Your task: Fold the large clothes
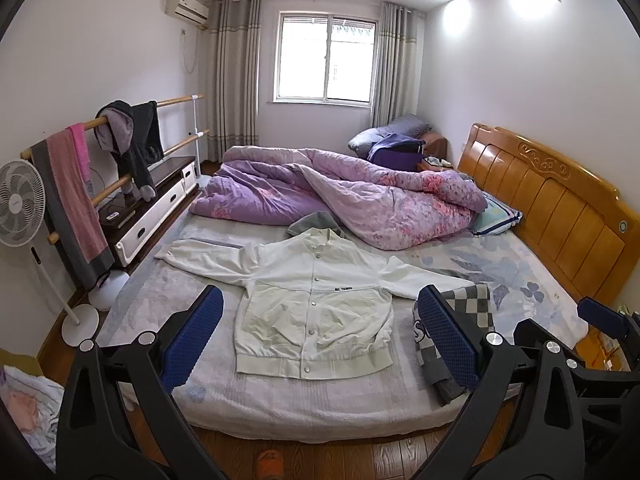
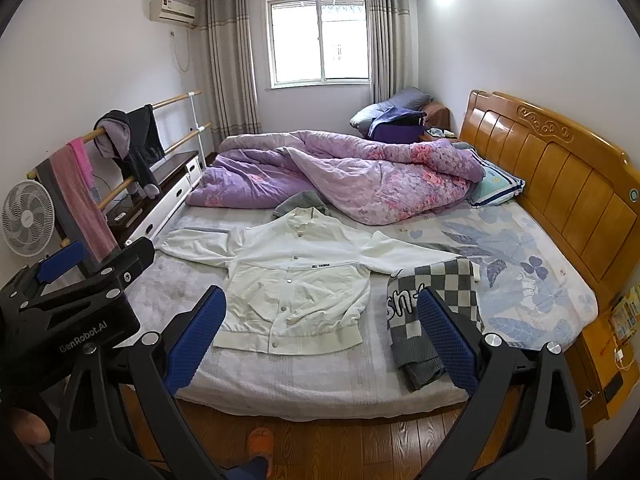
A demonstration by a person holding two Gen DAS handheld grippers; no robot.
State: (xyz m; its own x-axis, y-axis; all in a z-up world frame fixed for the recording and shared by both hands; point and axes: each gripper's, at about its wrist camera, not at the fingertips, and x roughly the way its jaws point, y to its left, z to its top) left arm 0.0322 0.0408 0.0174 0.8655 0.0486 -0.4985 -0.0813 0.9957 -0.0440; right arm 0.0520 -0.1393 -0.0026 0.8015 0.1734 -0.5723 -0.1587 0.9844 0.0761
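Left wrist: white jacket flat on bed, both claws open.

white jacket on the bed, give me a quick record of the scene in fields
garment: white jacket, spread flat, front up, snaps closed, both sleeves out
surface: bed, near the foot edge
beside it: checkered sweater, already folded, to the jacket's right
behind it: purple quilt, bunched up; a grey garment at the collar
left gripper: open, above the bed, holding nothing
right gripper: open, above the bed, holding nothing
fold progress: not started
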